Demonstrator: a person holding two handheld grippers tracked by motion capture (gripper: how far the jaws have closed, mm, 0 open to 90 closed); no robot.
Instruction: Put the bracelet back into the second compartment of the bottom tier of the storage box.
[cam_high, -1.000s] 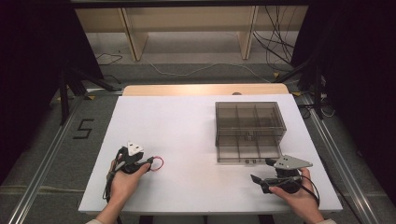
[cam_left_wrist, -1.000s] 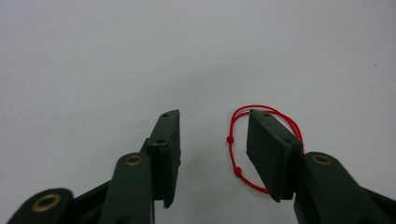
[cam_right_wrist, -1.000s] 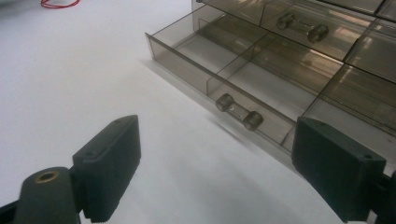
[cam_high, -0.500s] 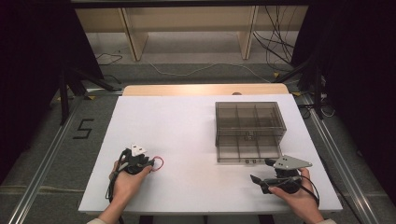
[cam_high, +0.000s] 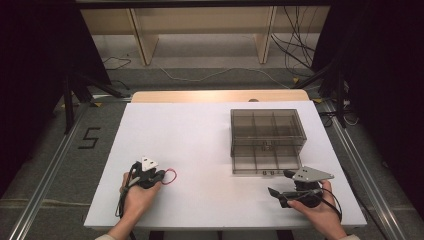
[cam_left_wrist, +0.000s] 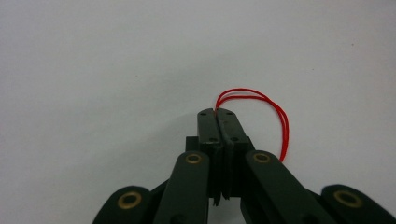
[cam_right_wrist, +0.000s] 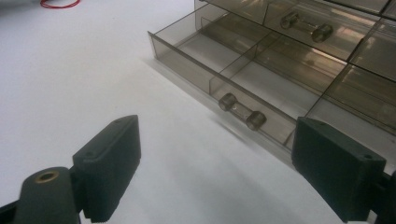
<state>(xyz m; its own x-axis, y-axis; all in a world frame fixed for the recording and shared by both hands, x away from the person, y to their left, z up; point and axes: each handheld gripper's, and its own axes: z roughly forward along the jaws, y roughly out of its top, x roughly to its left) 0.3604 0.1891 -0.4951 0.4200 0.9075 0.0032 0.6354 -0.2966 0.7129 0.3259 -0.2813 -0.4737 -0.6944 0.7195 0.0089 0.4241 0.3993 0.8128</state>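
A thin red rubber band (cam_left_wrist: 275, 109) loops out from the tips of my left gripper (cam_left_wrist: 217, 113), whose jaws are shut on it. In the high view that gripper (cam_high: 159, 176) rests low on the white table (cam_high: 200, 150) at the front left, the band (cam_high: 171, 175) lying to its right. My right gripper (cam_high: 278, 193) is at the front right, open and holding nothing, just in front of a smoky clear drawer box (cam_high: 267, 132). The box's lowest drawer (cam_right_wrist: 224, 70) is pulled partly out, its handle (cam_right_wrist: 242, 111) between my spread jaws and beyond them.
The drawer box has several divided compartments that look bare. A wooden board (cam_high: 220, 96) edges the table's far side. Cables (cam_high: 300, 55) trail on the floor behind, and a metal rail (cam_high: 45, 180) runs along the left.
My left gripper has slid slightly toward the front of the table with the band. The right gripper has stayed put.
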